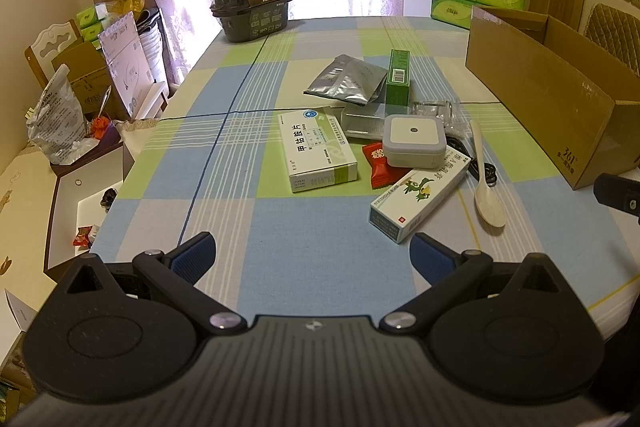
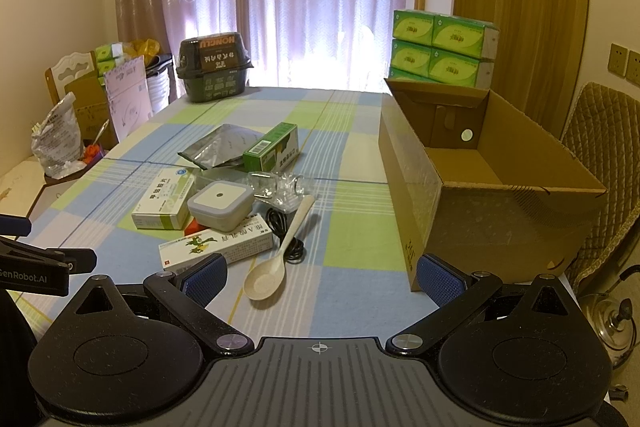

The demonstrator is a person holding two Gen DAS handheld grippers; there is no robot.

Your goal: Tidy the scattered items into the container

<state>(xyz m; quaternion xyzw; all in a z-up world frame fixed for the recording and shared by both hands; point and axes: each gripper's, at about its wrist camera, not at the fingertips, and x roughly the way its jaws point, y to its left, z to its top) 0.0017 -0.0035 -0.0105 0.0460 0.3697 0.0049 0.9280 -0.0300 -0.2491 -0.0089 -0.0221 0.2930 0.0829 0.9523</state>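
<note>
Now we hold our left gripper (image 1: 312, 251) and right gripper (image 2: 322, 273) spread wide and empty, spoon (image 2: 276, 259) near the cardboard box (image 2: 500, 187).

Both wrist cams forward, table (image 1: 320, 227) shared

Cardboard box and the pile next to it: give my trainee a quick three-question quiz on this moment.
1. True or false: the cardboard box already holds one of the scattered items.
2. What lies nearest the right gripper: A) spoon B) silver pouch C) green carton?
3. Fill in: the grey square container rests partly on a medicine ____.

Key: 1. False, what shows of its inside is bare. 2. A. 3. box. Both grippers, left too, have jaws open and hold nothing.
</note>
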